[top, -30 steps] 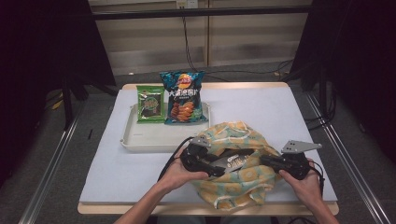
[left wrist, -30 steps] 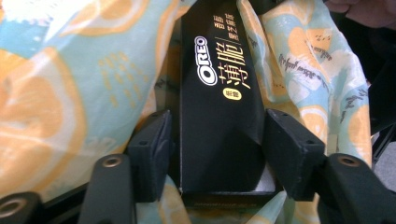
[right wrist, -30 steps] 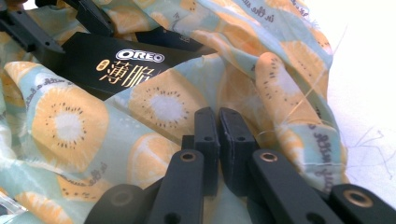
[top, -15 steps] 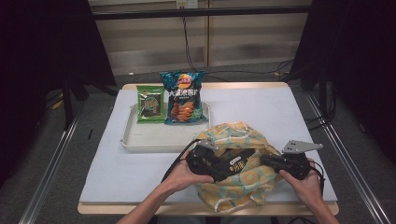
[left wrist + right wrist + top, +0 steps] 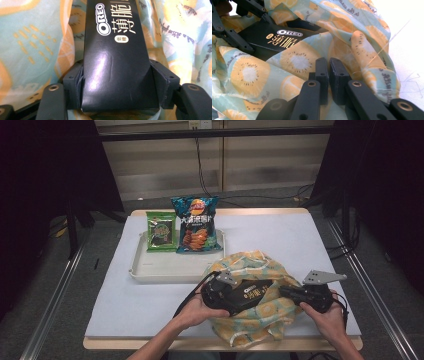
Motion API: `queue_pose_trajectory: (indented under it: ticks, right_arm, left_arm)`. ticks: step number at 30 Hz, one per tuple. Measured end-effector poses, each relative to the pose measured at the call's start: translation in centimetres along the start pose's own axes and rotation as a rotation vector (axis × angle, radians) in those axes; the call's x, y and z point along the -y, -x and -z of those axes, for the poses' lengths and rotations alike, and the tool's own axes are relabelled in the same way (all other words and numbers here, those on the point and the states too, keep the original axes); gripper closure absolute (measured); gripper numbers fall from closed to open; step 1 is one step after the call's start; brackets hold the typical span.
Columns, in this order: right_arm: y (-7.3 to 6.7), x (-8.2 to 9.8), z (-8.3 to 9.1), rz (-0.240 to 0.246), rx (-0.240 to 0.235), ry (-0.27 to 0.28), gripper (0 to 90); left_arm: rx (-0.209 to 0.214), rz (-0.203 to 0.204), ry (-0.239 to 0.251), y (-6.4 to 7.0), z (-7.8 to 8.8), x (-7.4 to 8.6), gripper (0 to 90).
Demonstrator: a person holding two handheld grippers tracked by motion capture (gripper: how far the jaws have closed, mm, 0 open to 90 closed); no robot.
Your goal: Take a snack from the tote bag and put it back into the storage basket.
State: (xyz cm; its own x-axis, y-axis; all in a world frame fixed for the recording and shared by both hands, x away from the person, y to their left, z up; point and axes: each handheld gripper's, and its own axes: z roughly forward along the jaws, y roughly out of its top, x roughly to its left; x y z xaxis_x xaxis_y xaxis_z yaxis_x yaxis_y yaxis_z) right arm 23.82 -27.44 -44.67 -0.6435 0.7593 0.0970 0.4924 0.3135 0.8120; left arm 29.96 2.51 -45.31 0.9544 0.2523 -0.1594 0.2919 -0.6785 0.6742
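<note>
A black Oreo box (image 5: 252, 292) lies in the mouth of a fruit-print fabric bag (image 5: 255, 262) at the table's front. My left gripper (image 5: 234, 295) holds the box's near end. In the left gripper view the box (image 5: 117, 50) sits between both pads (image 5: 72, 82), which press on its sides; the jaws have just been closing on it. My right gripper (image 5: 287, 291) is at the bag's right side. In the right gripper view its jaws (image 5: 330, 75) stand almost together, pinching the bag's cloth (image 5: 294, 62), with the box (image 5: 279, 37) beyond.
A white tray (image 5: 150, 270) stands at the back left of the white mat. A blue chips bag (image 5: 196, 225) and a green snack packet (image 5: 161, 231) lean in it. Cables trail from both grippers near the front edge.
My left gripper has edged slightly to the right with the box, further into the bag's mouth. The right gripper has stayed where it was.
</note>
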Motion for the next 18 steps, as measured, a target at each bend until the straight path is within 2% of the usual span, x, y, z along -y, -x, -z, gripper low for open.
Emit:
queue_pose_trajectory:
  ticks: [3,4,5,9,11,15,16,17,18]
  right_arm:
    - [0.0,0.0,0.0,0.002,0.004,0.002,84.9]
    - [0.0,0.0,0.0,0.001,0.004,0.003,84.8]
    - [0.0,0.0,0.0,0.0,0.004,0.004,84.8]
    - [0.0,0.0,0.1,-0.002,0.0,0.003,84.5]
    - [0.0,0.0,0.1,0.0,0.0,0.003,84.5]
    - [0.0,0.0,0.1,-0.006,-0.006,0.007,81.9]
    - [0.0,0.0,0.1,-0.005,-0.005,0.009,81.1]
    - [0.1,0.0,0.2,-0.006,-0.009,0.012,81.0]
    - [0.1,0.0,0.2,-0.012,-0.007,0.014,80.6]
  left_arm:
    - [-0.021,-0.034,-0.003,0.4,0.2,0.0,37.7]
    - [-0.033,-0.054,-0.032,0.5,0.5,-0.1,37.7]
    - [-0.052,-0.061,0.0,0.7,0.4,0.1,37.8]
    - [-0.071,-0.096,0.009,1.0,0.7,0.3,37.8]
    - [-0.068,-0.095,0.013,0.9,0.7,0.5,37.9]
    - [-0.035,-0.063,0.032,0.6,1.1,0.5,38.0]
    - [-0.03,-0.068,0.024,0.6,1.2,0.5,38.0]
    - [-0.025,-0.052,0.031,0.6,1.4,0.5,38.0]
    - [-0.025,-0.064,0.014,0.5,1.6,0.4,38.1]
